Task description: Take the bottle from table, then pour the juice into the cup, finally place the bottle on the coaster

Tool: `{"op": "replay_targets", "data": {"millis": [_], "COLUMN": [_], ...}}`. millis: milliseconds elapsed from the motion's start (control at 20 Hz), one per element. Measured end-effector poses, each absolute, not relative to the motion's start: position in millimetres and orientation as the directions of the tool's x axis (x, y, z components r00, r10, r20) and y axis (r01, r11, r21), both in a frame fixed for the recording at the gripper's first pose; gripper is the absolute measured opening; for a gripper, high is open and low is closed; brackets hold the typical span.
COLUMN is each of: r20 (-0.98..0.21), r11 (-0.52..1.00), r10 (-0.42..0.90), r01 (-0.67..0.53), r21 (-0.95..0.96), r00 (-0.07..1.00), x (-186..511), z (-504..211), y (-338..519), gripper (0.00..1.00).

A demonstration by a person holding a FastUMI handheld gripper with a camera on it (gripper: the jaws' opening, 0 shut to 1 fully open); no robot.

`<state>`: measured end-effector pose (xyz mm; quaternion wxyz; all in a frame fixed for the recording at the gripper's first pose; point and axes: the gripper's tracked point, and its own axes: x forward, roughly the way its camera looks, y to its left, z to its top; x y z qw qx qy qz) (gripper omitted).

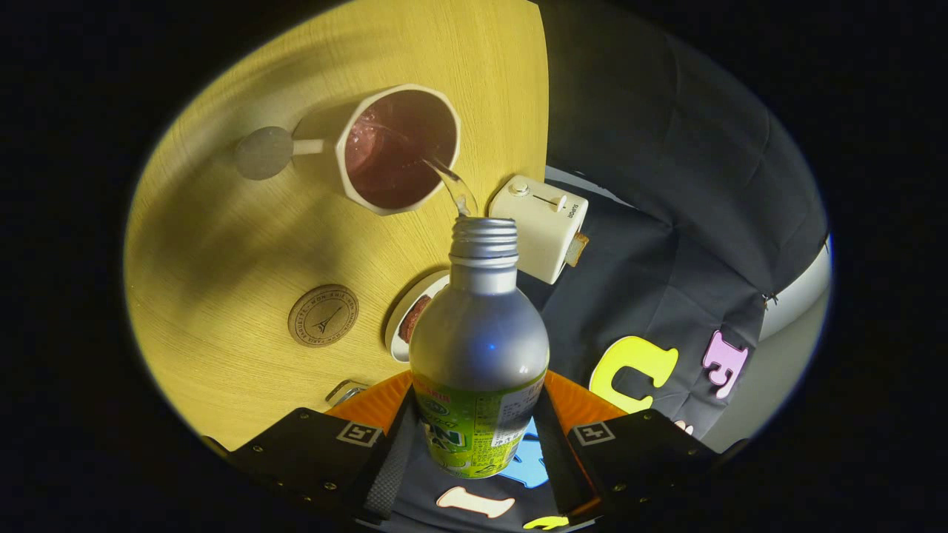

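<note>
**Pouring: keep the stream inside the rim**

The aluminium bottle [478,348], gripped at its label by the closed jaws, tips toward the mug [398,148]; a thin stream arcs in. Hold the tilt steady, mouth over the rim. The coaster [323,315] waits on the worktop [222,244].
</note>
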<state>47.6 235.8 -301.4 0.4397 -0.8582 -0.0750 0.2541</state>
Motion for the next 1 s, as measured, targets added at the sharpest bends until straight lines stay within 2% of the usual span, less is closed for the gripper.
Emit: {"op": "replay_targets", "data": {"millis": [1000], "r20": [-0.362], "r11": [-0.701], "r10": [0.356], "r01": [-0.010], "r21": [-0.713], "r00": [0.861], "x": [46], "z": [-296], "y": [246], "gripper": [0.78]}}
